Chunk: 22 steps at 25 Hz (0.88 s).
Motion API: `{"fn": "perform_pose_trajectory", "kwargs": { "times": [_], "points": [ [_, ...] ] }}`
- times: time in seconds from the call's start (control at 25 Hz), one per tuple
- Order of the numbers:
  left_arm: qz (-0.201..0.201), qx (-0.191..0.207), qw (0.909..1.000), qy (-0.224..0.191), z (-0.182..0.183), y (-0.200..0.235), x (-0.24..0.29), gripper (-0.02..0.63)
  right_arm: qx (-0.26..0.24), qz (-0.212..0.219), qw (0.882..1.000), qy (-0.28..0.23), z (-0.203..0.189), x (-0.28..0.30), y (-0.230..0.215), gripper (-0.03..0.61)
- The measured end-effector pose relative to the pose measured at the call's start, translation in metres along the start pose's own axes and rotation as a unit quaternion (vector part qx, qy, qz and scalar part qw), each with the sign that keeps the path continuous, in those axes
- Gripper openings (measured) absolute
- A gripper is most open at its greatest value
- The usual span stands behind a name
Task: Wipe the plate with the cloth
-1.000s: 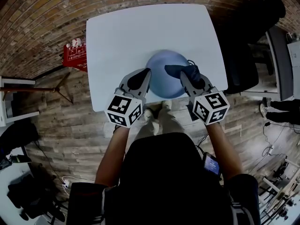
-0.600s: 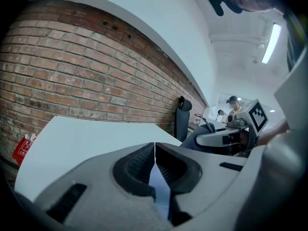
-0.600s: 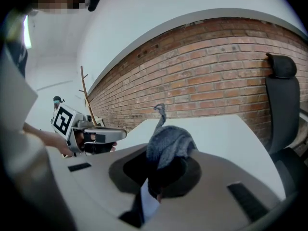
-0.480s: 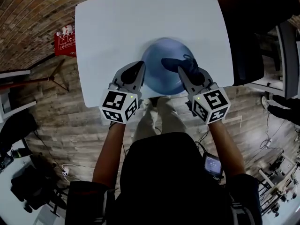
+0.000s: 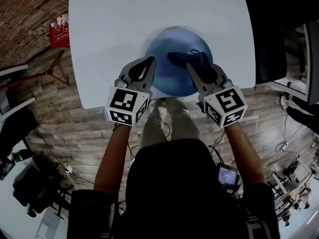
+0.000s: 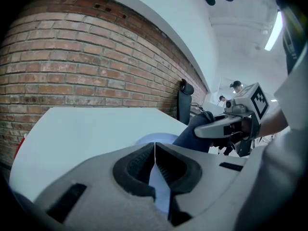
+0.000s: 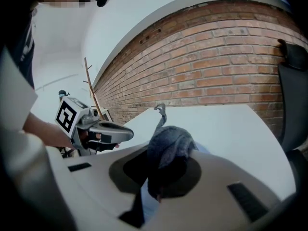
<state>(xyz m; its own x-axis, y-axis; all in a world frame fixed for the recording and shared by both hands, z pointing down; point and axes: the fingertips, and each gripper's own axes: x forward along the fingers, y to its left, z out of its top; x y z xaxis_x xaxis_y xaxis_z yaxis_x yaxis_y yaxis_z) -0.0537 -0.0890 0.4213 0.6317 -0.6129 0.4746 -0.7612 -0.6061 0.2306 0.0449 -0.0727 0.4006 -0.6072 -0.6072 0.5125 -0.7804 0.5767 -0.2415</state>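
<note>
Right gripper [image 5: 195, 69], jaws clamped on the dark cloth [image 5: 182, 59], sits over the blue plate [image 5: 172, 83] at upper centre of the head view, while left gripper [image 5: 149, 63] pinches the plate's frame-left rim, so the wiping surface probably lies directly under the cloth.

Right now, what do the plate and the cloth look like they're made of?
Plate: smooth, evenly pale blue, with a thin rim where the left gripper pinches it. It could be plastic or glazed ceramic; I can't tell which. Cloth: dark grey-blue soft fabric with a fuzzy nap and loose folds, bunched in the jaws of the right gripper. It is likely fleece or microfibre.
</note>
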Motion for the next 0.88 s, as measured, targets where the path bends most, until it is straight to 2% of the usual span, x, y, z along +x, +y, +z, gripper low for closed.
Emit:
{"fn": "perform_pose_trajectory", "kwargs": {
  "times": [0.36, 0.76, 0.88],
  "points": [
    [0.021, 0.013, 0.9996, 0.011, -0.009, 0.008, 0.014, 0.020, -0.013, 0.019, 1.000, 0.012, -0.012, 0.013, -0.003, 0.041],
    [0.035, 0.056, 0.9966, 0.050, -0.007, 0.023, 0.031, 0.020, -0.009, 0.028, 0.999, 0.026, -0.019, 0.028, -0.010, 0.041],
    [0.037, 0.052, 0.9961, 0.061, -0.009, 0.028, 0.035, 0.020, -0.008, 0.029, 0.999, 0.028, -0.020, 0.031, -0.012, 0.041]
  ]
}}
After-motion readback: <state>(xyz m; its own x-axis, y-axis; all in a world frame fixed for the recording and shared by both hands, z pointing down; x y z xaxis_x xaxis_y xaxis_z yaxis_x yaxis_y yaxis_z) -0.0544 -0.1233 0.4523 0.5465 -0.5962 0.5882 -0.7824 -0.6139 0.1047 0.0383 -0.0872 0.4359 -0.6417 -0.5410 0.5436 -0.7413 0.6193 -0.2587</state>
